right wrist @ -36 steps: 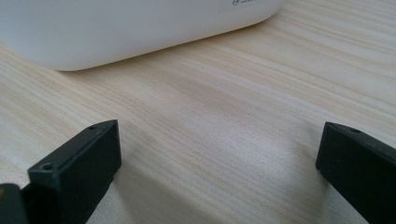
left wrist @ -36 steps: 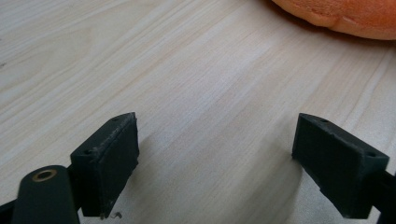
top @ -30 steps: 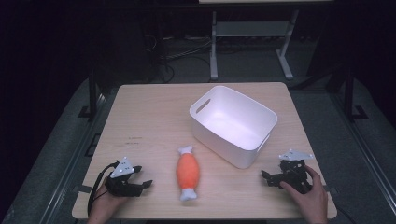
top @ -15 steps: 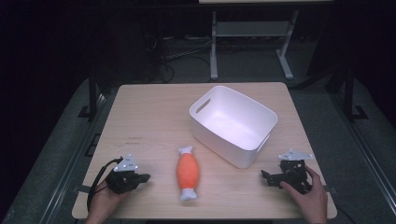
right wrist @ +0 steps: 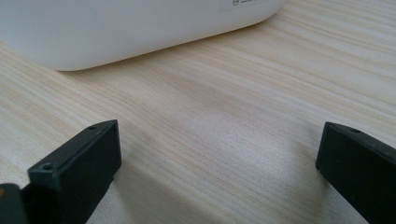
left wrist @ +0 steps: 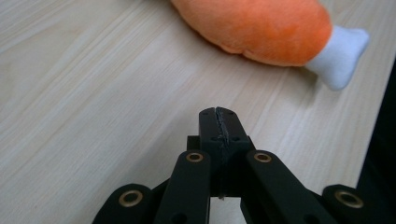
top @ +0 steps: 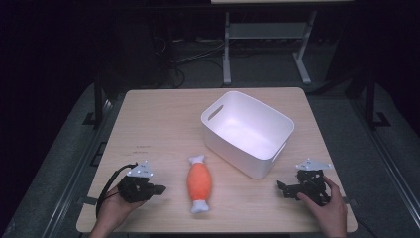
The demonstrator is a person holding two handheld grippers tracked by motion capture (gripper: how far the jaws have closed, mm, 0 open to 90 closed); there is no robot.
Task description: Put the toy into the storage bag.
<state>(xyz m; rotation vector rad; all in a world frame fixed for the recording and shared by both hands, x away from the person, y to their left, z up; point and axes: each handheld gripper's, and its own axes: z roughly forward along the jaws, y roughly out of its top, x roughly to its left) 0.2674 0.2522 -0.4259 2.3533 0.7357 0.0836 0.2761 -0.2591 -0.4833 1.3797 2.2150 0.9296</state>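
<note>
Left hand-held gripper (top: 157, 189): jaws pressed fully together with nothing between them; in the left gripper view (left wrist: 218, 113) the two black tips meet along a thin seam. A second ago, in the high view, they stood spread, so they have just shut on air.
Left hand (top: 116, 208): near the front left corner of the tabletop (top: 163, 124), now a little farther in from the front edge than a second ago, the hand-held gripper aimed to the right, toward the toy.
Plush toy (top: 199, 182): orange drumstick shape with white bone ends, lying flat near the front middle of the tabletop, lengthwise front to back, in the same spot as before. It is near the left jaw tips but apart from them, with bare wood between.
White bin (top: 277, 131): open and empty, behind and to the right of the toy, not touching it.
Right hand-held gripper (top: 282, 187): jaws spread wide over bare wood in the right gripper view (right wrist: 219, 154), pointing left near the bin's front corner; unmoved.
Meaning for the work: this looks like a test closing rather than a grasp. The toy is not yet held, and the left jaws would likely need to open again before reaching around it.
</note>
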